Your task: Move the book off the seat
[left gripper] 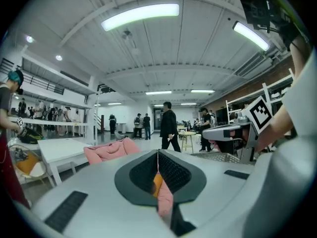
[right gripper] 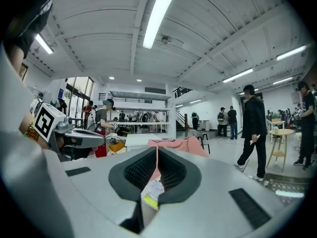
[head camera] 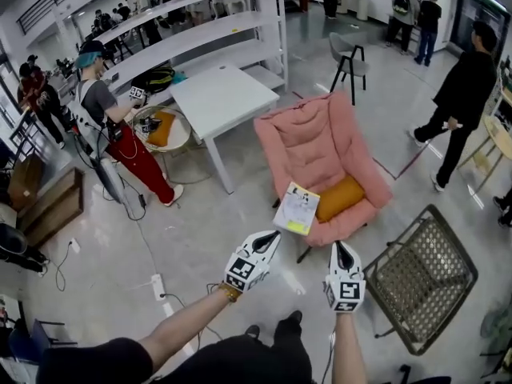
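Observation:
A book (head camera: 296, 208) with a white and yellow cover lies at the front left of the pink armchair's seat (head camera: 350, 224), next to an orange cushion (head camera: 338, 198). Both grippers hang side by side just short of the seat's front edge and point at the chair. My left gripper (head camera: 274, 236) is shut, empty, and just below the book's near edge. My right gripper (head camera: 342, 247) is also shut and empty, below the cushion. In the right gripper view the book (right gripper: 152, 195) shows beneath the closed jaws (right gripper: 157, 155). The left gripper view shows the cushion (left gripper: 156, 182) under the closed jaws (left gripper: 158, 155).
A wire-mesh chair (head camera: 422, 274) stands right of the armchair. A white table (head camera: 220, 94) and a round side table (head camera: 164, 126) stand behind it on the left, with shelving beyond. A person in red trousers (head camera: 120, 134) and others walk around. A power strip (head camera: 158, 285) lies on the floor.

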A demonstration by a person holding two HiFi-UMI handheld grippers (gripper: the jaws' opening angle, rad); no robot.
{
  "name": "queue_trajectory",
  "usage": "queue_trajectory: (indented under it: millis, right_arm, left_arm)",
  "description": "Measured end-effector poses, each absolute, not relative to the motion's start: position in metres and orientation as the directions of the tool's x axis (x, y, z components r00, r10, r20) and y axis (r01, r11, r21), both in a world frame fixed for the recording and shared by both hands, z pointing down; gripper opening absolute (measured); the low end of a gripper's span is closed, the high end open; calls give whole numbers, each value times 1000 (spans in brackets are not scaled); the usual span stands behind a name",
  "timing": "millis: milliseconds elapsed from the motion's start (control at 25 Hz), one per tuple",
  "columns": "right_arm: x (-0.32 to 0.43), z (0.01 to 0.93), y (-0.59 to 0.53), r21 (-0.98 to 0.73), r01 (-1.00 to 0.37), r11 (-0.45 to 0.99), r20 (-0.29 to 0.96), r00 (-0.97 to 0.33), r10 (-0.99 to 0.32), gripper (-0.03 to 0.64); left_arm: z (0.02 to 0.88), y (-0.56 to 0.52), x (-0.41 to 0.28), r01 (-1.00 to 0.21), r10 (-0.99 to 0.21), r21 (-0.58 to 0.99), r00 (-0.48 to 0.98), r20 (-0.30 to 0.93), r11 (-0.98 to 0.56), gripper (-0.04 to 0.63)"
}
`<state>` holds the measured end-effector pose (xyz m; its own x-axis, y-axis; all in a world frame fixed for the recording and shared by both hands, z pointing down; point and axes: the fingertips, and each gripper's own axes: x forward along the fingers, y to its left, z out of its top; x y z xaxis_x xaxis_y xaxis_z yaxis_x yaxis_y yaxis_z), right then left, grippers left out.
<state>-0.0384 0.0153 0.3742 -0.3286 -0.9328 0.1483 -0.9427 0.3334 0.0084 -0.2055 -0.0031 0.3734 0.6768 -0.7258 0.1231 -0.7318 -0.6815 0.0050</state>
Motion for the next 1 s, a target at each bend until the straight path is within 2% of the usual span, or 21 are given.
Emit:
queue_trajectory:
  millis: [320,600,1000]
  right_arm:
    - [-17,383,-26,-23,-915,402,135,-401,-906,15]
    - [-18,407,-61,-37,-891,452,163,-452,-877,15]
    - [-48,428,-141,-25,-907,421,227,-416,-881,15]
  left_arm:
    - [377,-32,-189,-794,-786,14,604,130,-608,11]
    - [390,-64,-184,-800,-790,8,594,152,-600,11]
    - [429,-141,-216,-760,-741,60,645,189,-647,11]
